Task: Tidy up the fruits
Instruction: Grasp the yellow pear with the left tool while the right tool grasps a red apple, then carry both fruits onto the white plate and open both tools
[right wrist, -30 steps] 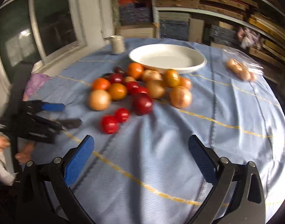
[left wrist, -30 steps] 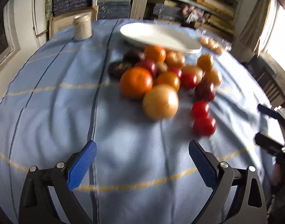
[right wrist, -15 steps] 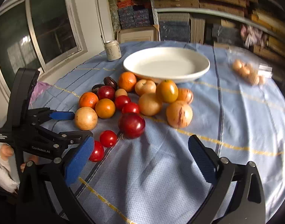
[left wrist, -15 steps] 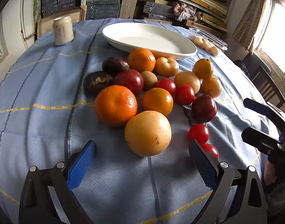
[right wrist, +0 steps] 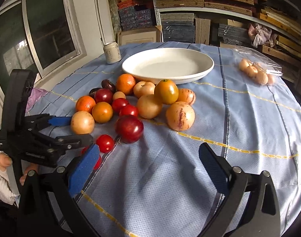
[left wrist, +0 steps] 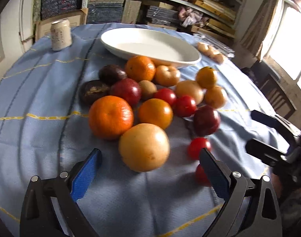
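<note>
While both sets of fingers are spread wide and hold nothing, the left gripper [left wrist: 148, 169] hovers low with the big yellow fruit [left wrist: 144, 147] just ahead between its pads. Beside it, the right gripper [right wrist: 148, 165] hangs over bare blue cloth on the worktop [right wrist: 239, 118]. Past them the fruit pile [right wrist: 134, 100] sits loose: oranges, red tomatoes, dark plums. Farther back stand the empty white plate [right wrist: 168, 65] and a can [right wrist: 111, 52].

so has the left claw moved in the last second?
Yes. The left claw has closed in on the fruit pile: in its own view the pale yellow fruit now sits just ahead of its tips, and the white plate looms larger.
</note>
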Demonstrator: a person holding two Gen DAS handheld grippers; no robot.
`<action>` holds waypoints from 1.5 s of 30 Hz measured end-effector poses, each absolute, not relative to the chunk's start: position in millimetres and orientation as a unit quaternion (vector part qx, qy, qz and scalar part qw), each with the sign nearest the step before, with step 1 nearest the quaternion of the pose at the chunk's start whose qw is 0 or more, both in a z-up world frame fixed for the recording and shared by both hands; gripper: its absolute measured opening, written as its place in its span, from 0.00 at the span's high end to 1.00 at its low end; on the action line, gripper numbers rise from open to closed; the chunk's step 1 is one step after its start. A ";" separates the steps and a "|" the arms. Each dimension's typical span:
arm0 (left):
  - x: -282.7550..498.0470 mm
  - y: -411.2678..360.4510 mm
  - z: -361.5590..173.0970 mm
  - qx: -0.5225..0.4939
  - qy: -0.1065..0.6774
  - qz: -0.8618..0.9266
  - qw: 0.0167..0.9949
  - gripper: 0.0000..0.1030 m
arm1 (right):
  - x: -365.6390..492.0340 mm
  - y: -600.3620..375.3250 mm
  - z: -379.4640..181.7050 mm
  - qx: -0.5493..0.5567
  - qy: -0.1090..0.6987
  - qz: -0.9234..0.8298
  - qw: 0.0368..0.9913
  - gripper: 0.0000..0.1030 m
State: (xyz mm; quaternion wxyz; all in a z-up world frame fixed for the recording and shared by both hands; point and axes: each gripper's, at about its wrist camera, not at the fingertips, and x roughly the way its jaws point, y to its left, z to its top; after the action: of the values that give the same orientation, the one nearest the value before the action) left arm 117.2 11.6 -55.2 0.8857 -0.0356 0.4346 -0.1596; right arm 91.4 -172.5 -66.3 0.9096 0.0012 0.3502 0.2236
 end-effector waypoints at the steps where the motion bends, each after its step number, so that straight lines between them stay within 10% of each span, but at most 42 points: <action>1: 116.7 11.3 -55.2 -0.037 0.434 -0.163 0.885 0.03 | 92.3 -172.6 -67.5 0.003 0.352 0.223 0.909 0.04; 6: 118.4 9.6 -55.7 -0.037 0.429 -0.163 0.888 0.04 | 97.8 -167.2 -69.1 0.015 0.361 0.244 0.900 0.04; 10: 117.2 6.1 -53.7 -0.020 0.419 -0.157 0.894 0.04 | 108.1 -151.9 -65.7 -0.015 0.378 0.265 0.887 0.42; 18: 119.6 5.7 -54.6 -0.021 0.418 -0.173 0.892 0.13 | 144.6 -134.4 -81.2 0.002 0.417 0.290 0.861 0.44; 21: 120.6 7.8 -55.7 -0.031 0.421 -0.181 0.888 0.20 | 148.6 -136.3 -87.3 0.017 0.421 0.302 0.855 0.62; 27: 120.9 15.2 -56.1 -0.031 0.419 -0.167 0.892 0.55 | 144.6 -138.8 -87.8 0.023 0.418 0.310 0.854 0.62; 45: 99.9 17.4 -38.1 -0.029 0.371 -0.152 0.916 0.55 | 127.2 -153.6 -64.8 0.033 0.372 0.306 0.876 0.63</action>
State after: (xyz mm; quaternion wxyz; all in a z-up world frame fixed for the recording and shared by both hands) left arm 99.9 17.4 -38.0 0.9155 -0.0293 0.3711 -0.1524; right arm 127.2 -153.6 -64.8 0.8759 0.0327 0.3717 0.3058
